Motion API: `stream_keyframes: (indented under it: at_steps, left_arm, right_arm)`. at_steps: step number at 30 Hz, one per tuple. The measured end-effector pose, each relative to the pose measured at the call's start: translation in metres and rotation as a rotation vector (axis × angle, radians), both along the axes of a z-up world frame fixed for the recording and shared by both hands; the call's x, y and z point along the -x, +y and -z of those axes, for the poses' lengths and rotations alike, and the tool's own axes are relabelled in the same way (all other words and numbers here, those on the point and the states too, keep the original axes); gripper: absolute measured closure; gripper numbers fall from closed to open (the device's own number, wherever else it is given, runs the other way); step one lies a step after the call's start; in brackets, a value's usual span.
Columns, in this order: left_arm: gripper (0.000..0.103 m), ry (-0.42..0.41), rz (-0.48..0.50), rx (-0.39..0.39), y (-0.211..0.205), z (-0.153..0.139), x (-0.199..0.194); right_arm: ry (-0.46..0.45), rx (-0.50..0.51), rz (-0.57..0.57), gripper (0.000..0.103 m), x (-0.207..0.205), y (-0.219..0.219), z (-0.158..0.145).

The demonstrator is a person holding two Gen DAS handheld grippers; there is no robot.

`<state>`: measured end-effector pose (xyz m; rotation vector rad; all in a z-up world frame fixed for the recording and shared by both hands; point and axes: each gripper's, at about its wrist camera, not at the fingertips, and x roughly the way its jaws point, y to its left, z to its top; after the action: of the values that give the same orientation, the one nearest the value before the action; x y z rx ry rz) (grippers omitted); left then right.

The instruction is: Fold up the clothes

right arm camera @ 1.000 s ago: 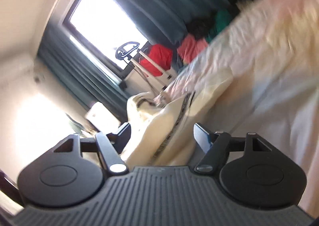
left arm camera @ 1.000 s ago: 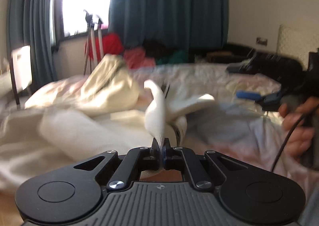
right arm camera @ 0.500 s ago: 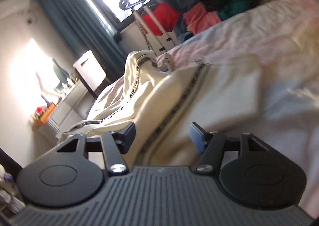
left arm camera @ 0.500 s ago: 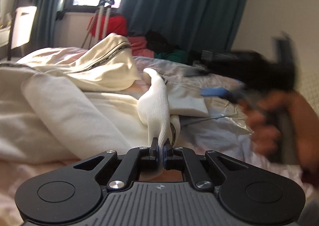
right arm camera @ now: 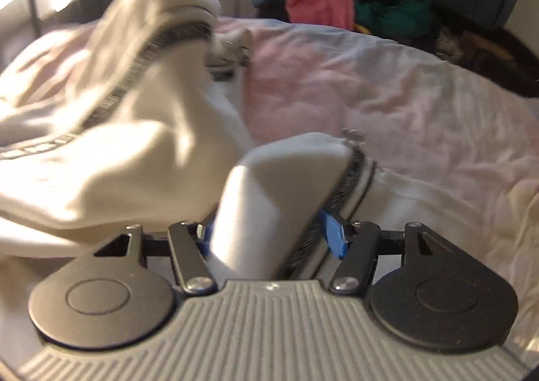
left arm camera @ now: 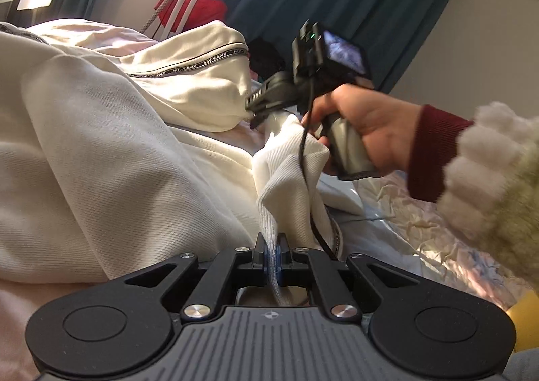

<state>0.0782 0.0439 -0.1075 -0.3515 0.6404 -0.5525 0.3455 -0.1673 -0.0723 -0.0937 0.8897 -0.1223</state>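
Cream garment point(left arm camera: 111, 159): left claw point(left arm camera: 273, 254) clamps its ribbed hem, running toward twelve o'clock; right claw point(right arm camera: 269, 229), half-open, straddles a fold.

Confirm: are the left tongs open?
No, the left tongs are shut on the ribbed cuff, pads pinching the fabric.

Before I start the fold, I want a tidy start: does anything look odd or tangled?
Yes. The right gripper's black cable drapes over the ribbed cuff that the left gripper pinches, so it may snag. The cream garment lies bunched, not flat. The right gripper has a thick fold between open jaws.
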Motion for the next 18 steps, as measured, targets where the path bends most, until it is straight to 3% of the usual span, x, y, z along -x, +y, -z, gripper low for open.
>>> stream_keyframes:
  at_steps: [2, 3, 4, 7, 10, 14, 16, 18]
  left_arm:
    - [0.099, -0.002, 0.013, 0.037, 0.004, 0.001, -0.001]
    - [0.099, -0.010, 0.020, 0.064, 0.006, -0.002, 0.000]
    - [0.099, -0.018, 0.026, 0.092, 0.009, -0.004, 0.000]
    - [0.099, -0.077, 0.030, 0.141, 0.013, -0.012, 0.006]
    - [0.099, -0.132, 0.037, 0.179, 0.014, -0.016, 0.012]
    - [0.099, -0.176, 0.041, 0.182, 0.009, -0.019, 0.017]
    - [0.098, -0.185, 0.048, 0.157, 0.003, -0.022, 0.022]
    - [0.098, -0.191, 0.069, 0.125, -0.006, -0.025, 0.027]
  right_arm:
    - [0.004, 0.041, 0.048, 0.052, -0.008, -0.010, 0.007]
    - [-0.001, 0.012, 0.064, 0.073, -0.008, -0.016, 0.005]
    - [-0.005, -0.017, 0.080, 0.087, -0.008, -0.023, 0.003]
    - [-0.072, -0.047, 0.115, 0.091, -0.001, -0.032, -0.020]
    - [-0.175, -0.054, 0.115, 0.093, 0.016, -0.038, -0.069]
    - [-0.470, -0.204, 0.183, 0.094, 0.078, -0.080, -0.142]
    - [-0.626, -0.321, 0.262, 0.097, 0.125, -0.119, -0.156]
    - [-0.627, -0.385, 0.373, 0.097, 0.166, -0.159, -0.137]
